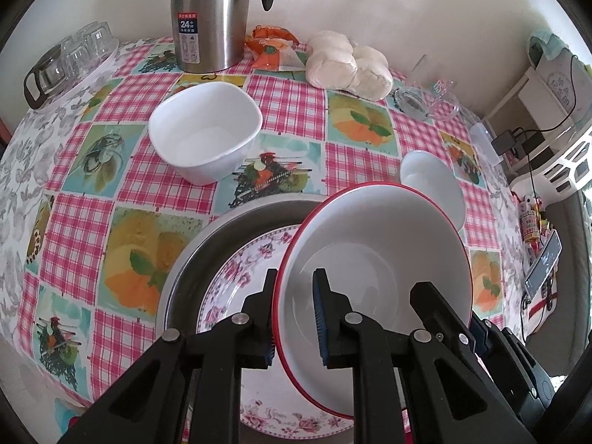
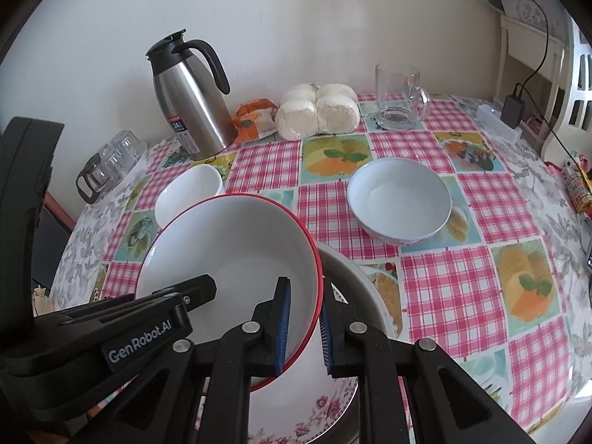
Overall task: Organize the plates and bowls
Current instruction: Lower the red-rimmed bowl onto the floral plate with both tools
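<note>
Both grippers pinch one red-rimmed bowl (image 1: 373, 259) by opposite sides of its thin rim, holding it tilted just above the floral plate (image 1: 244, 262) that sits in the metal basin (image 1: 207, 244); it looks stiff, glazed and slick (likely breakable if it slips), so the rim is the sensible hold. Left gripper (image 1: 294, 318) and right gripper (image 2: 305, 329) are each clamped narrowly on that rim, one pad inside, one outside. Farther off on the checked tablecloth (image 2: 462, 273) wait a square white bowl (image 1: 205, 133) and a round white bowl (image 2: 399, 199).
</note>
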